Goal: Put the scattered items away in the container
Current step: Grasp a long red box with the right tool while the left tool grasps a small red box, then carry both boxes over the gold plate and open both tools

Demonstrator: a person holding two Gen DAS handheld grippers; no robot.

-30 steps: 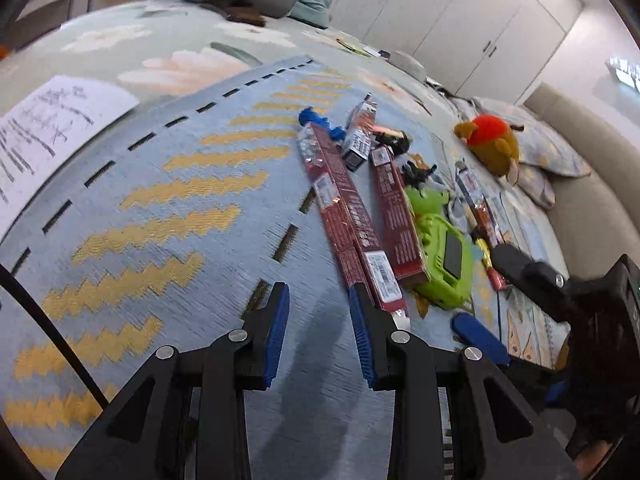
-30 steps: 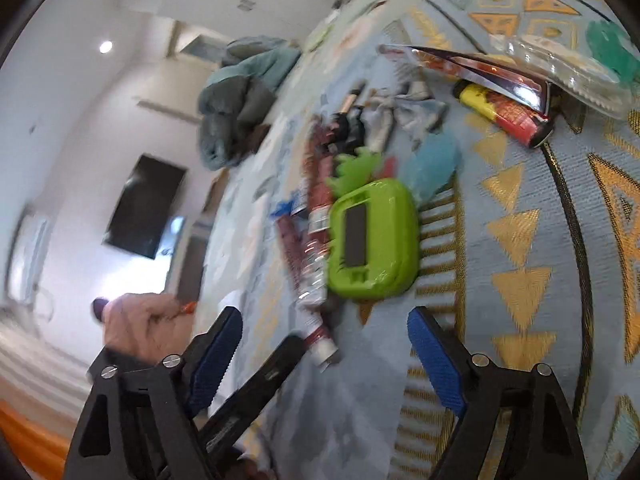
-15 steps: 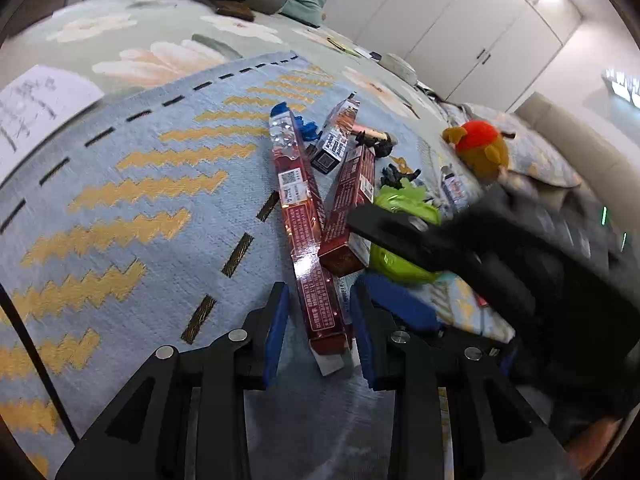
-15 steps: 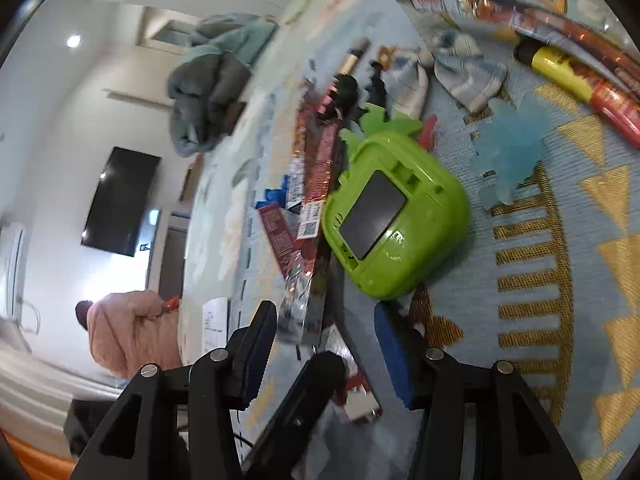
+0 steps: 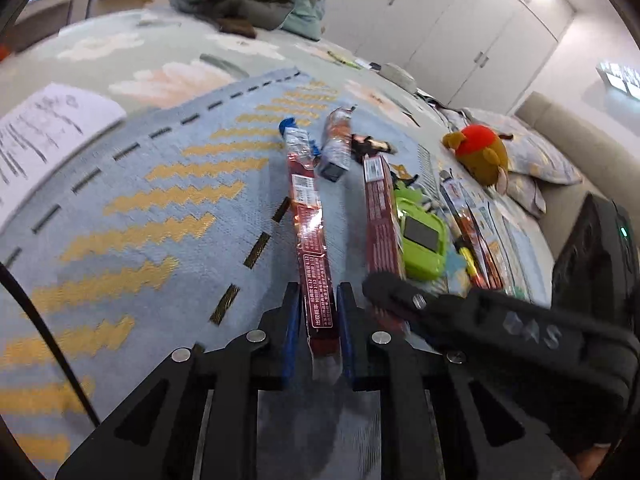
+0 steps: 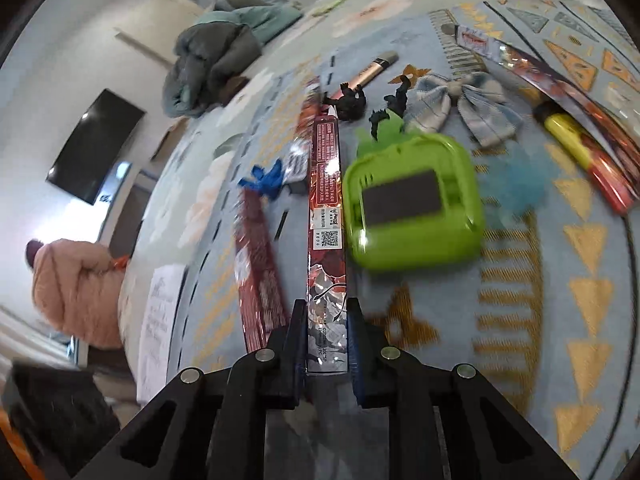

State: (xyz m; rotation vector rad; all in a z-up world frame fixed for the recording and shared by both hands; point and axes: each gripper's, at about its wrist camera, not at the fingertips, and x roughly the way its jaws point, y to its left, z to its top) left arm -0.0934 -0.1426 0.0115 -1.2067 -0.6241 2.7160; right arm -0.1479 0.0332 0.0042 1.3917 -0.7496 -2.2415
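The left gripper (image 5: 318,320) is closed tight on the near end of a long, flat, dark red packet in shiny plastic wrap (image 5: 310,232); both blue pads touch its sides. The packet lies along the light blue woven rug with yellow zigzag stripes (image 5: 132,208), and its far end reaches a small blue toy figure (image 6: 266,178).

Just beside it, the right gripper (image 6: 326,340) has a second long dark red box with a printed label and a small square code (image 6: 326,208) between its pads, and its jaws are closing on the near end of this box. The pads seem to press the box already. In the left view this gripper's black finger lies across the near end of the same box.

A bright green plastic toy with a dark screen (image 6: 412,204) lies on the rug, touching the right side of this box. Beyond it I see two small black figures (image 6: 352,100), a pale blue striped fabric bow (image 6: 464,108) and a yellow and red tube (image 6: 580,152). A red and brown plush toy (image 5: 482,152) sits farther away, on a cushion.

I cannot see any container in these views.
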